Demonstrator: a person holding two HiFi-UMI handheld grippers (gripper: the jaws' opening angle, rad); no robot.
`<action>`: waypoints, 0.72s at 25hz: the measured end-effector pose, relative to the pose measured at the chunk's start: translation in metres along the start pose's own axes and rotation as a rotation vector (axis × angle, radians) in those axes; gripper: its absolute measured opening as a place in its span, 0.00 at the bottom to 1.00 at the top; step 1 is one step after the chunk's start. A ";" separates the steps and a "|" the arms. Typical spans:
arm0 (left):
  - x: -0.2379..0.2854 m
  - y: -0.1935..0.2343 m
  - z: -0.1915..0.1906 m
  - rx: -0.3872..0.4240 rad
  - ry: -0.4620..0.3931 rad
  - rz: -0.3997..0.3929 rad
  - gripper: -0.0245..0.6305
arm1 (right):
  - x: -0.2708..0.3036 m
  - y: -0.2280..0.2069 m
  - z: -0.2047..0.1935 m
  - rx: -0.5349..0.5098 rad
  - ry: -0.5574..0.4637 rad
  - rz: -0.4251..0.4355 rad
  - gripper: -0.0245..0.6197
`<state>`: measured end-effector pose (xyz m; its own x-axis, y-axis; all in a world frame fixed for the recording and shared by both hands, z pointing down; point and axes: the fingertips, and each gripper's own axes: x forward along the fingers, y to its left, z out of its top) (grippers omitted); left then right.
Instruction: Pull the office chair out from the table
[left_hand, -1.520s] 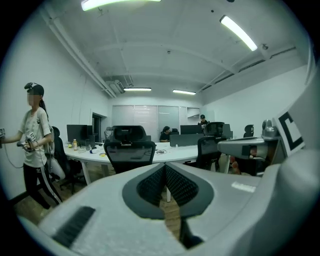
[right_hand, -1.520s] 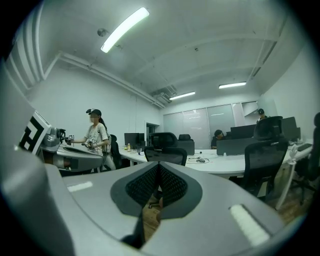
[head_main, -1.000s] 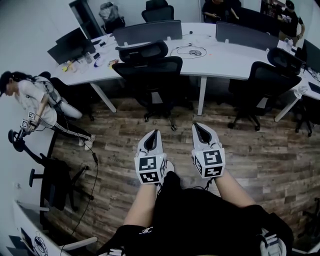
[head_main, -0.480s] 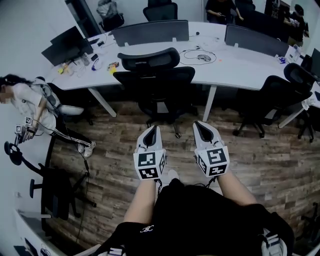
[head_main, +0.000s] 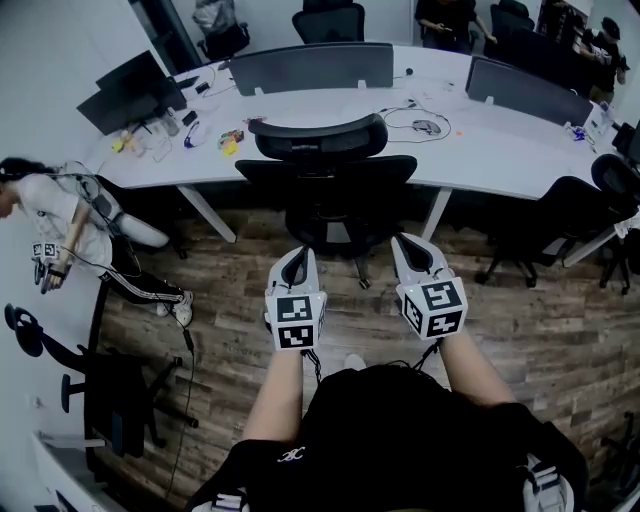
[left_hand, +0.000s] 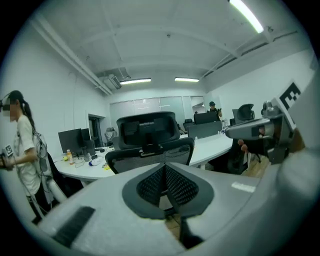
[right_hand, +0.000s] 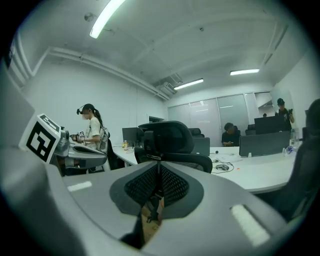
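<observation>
The black mesh office chair (head_main: 325, 180) with its headrest (head_main: 320, 135) is tucked against the curved white table (head_main: 480, 150), straight ahead of me. Both grippers point at its back from a short way off and touch nothing. My left gripper (head_main: 298, 262) is shut and empty; in the left gripper view its tips (left_hand: 164, 167) meet below the chair back (left_hand: 135, 155). My right gripper (head_main: 412, 248) has its tips together too, its jaws just starting to open with nothing between them (right_hand: 159, 167); the chair's headrest (right_hand: 172, 137) stands right behind them.
A person (head_main: 70, 215) holding grippers stands at the left by another black chair (head_main: 110, 390). A further chair (head_main: 560, 215) is at the table on the right. Monitors (head_main: 130, 90), cables and small items lie on the table. Wood floor (head_main: 230, 290) lies between me and the chair.
Both grippers and my viewpoint have moved forward toward the chair, which now looks nearer and more centred. The person at the left has slid back in view.
</observation>
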<state>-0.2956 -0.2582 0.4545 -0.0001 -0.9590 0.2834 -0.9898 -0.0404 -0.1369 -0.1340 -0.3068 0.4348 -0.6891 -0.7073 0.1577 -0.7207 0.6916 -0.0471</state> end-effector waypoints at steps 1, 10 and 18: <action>0.009 0.011 0.000 0.026 0.008 0.006 0.05 | 0.011 -0.004 0.001 -0.012 0.008 -0.004 0.08; 0.102 0.102 0.018 0.428 0.036 -0.022 0.27 | 0.094 -0.063 0.020 -0.291 0.095 -0.026 0.26; 0.185 0.159 -0.005 0.881 0.201 -0.011 0.45 | 0.153 -0.113 -0.004 -0.596 0.243 0.004 0.39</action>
<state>-0.4540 -0.4411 0.4896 -0.0985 -0.8934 0.4382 -0.5220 -0.3285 -0.7871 -0.1574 -0.4926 0.4680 -0.6043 -0.6997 0.3810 -0.5046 0.7062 0.4966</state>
